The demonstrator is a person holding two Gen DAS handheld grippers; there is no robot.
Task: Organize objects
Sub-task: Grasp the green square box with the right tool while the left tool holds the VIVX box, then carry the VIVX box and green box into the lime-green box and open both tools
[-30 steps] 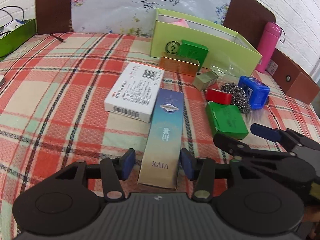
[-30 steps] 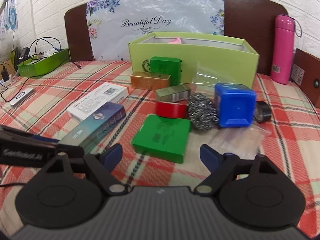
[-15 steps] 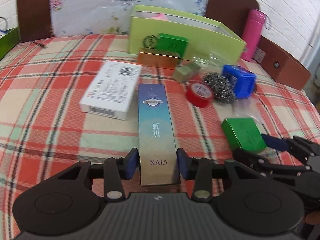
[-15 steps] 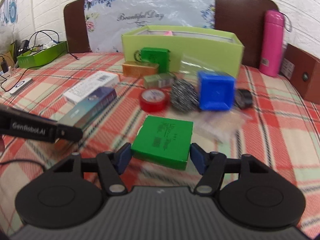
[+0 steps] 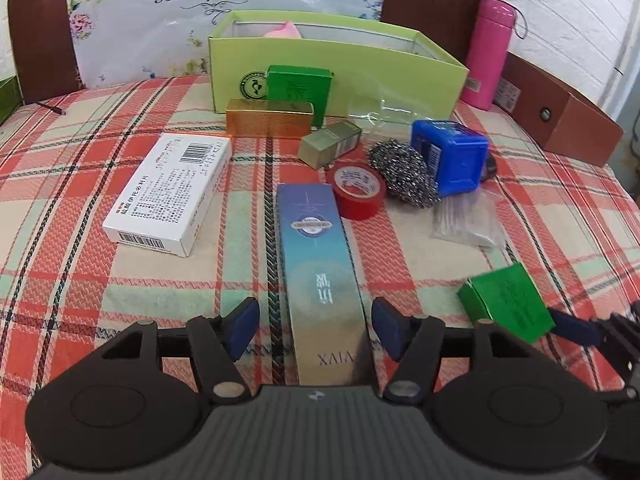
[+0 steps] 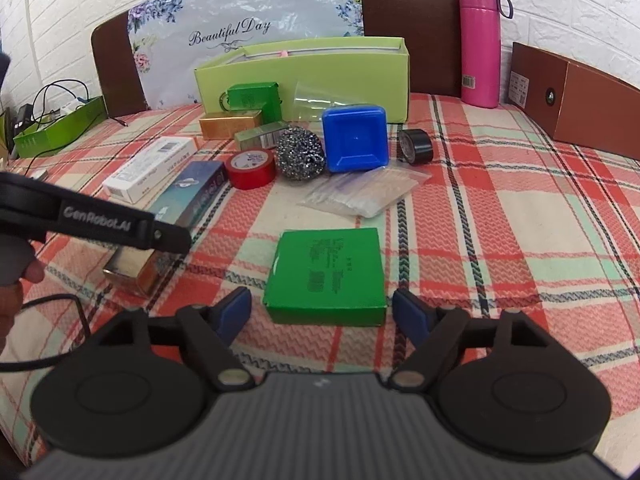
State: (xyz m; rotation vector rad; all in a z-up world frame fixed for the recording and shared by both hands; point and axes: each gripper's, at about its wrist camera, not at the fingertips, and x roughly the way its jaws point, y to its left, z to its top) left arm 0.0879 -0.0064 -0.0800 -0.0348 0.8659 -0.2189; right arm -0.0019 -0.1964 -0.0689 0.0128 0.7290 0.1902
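A long blue-and-gold carton [image 5: 320, 280] lies on the plaid cloth, its near end between the pads of my left gripper [image 5: 314, 328]. The jaws are opening; the left pad stands clear of the carton and the right pad sits just beside it. A flat green box [image 6: 328, 276] lies between the pads of my right gripper [image 6: 320, 316], whose jaws are also opening, with a gap on both sides. The same green box [image 5: 506, 304] shows at the right of the left wrist view. The left gripper's arm [image 6: 100, 220] crosses the left of the right wrist view.
Behind stand a lime open box [image 5: 336, 72], white medicine box [image 5: 168, 192], red tape [image 5: 356, 188], steel scourer [image 5: 404, 172], blue tub [image 5: 452, 156], gold box [image 5: 268, 118], bag of swabs [image 5: 468, 220], black tape [image 6: 416, 146], pink bottle [image 6: 480, 44] and brown box [image 6: 580, 92].
Both grippers closed on their boxes and drew them away from the cluster, the carton turning straight. Now both pairs of jaws have spread and the boxes rest on the cloth.
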